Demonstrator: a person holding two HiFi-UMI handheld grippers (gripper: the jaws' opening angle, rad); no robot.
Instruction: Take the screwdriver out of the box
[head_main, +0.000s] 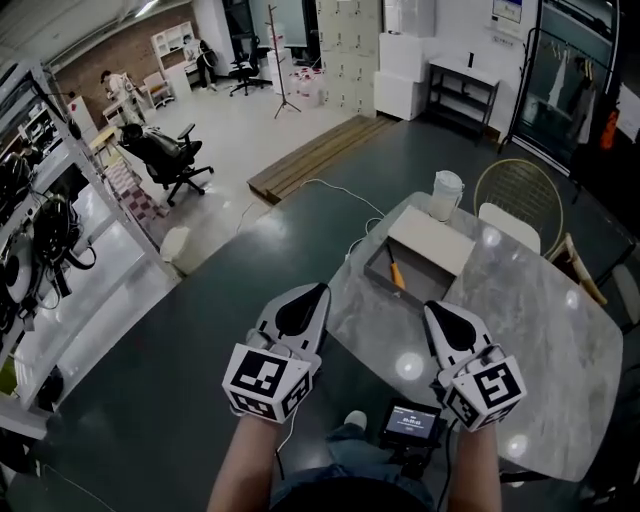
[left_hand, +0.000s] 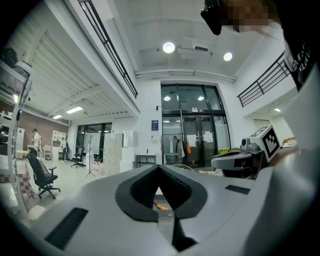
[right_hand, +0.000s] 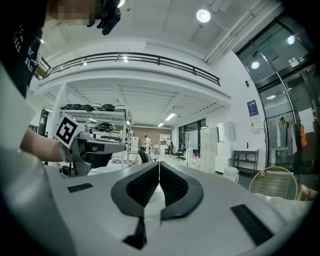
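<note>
A shallow grey box (head_main: 377, 270) with its pale lid (head_main: 432, 240) folded back lies on the marble table (head_main: 530, 320). Inside it lies the screwdriver (head_main: 396, 272), with an orange handle. My left gripper (head_main: 322, 290) hovers at the table's near left edge, short of the box, with its jaws closed tip to tip and nothing in them. My right gripper (head_main: 429, 308) is over the table just in front of the box, also shut and empty. In the left gripper view a bit of the orange screwdriver (left_hand: 161, 206) shows below the closed tips (left_hand: 159, 166). The right gripper view shows closed tips (right_hand: 159, 163).
A white jug (head_main: 446, 195) stands behind the box, and a wicker chair (head_main: 518, 190) sits at the table's far side. A small device with a screen (head_main: 412, 424) is at the near edge. A black office chair (head_main: 165, 155) and shelving (head_main: 40, 230) are on the left.
</note>
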